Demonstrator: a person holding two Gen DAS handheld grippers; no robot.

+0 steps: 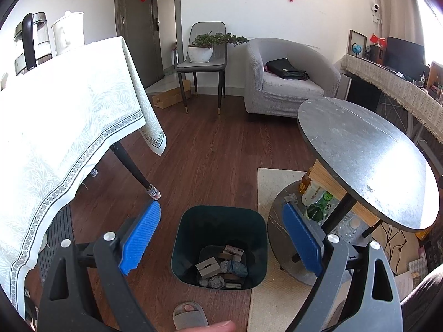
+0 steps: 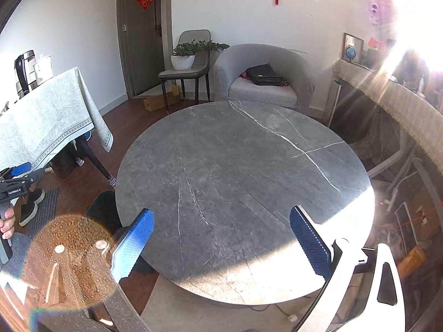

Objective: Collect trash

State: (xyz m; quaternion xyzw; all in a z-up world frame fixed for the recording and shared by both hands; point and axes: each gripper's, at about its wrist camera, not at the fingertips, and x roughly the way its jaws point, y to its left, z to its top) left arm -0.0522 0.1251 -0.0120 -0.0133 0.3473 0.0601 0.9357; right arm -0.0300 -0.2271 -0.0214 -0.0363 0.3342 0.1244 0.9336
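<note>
- The round table [image 2: 238, 182] fills the right wrist view. Its grey, white-veined top is bare, with no trash showing on it, so judge this surface as already cleared.
- The cloth-covered table [image 1: 63, 127] stands to the left, with a kettle [image 1: 29, 41] and a white jug [image 1: 67, 31] at its far edge. No trash shows on the visible part of the cloth.
- The bin [image 1: 218, 246] sits on the floor between the two tables, just beside the rug [image 1: 272, 182] and the round table's base. That position puts it within reach of both hands, which likely explains the placement.
- Your left gripper [image 1: 221, 238] hangs above the bin, angled down at its mouth. Its blue pads stand wide apart and hold nothing.
- Your right gripper [image 2: 221, 243] hovers over the near edge of the round table. Its pads are also spread wide and empty, touching nothing.
- The trash [image 1: 221, 271] lies at the bottom of the bin: small cardboard boxes, crumpled grey and blue scraps, and what looks like a cap or lid. It sits loose in a shallow layer, leaving most of the bin's depth free.
- Bottles [image 1: 318, 202] stand on the round table's lower shelf. Whether they count as trash cannot be told.
- Your slipper [image 1: 188, 315] rests on the floor just near of the bin. Keep it clear of the bin.
</note>
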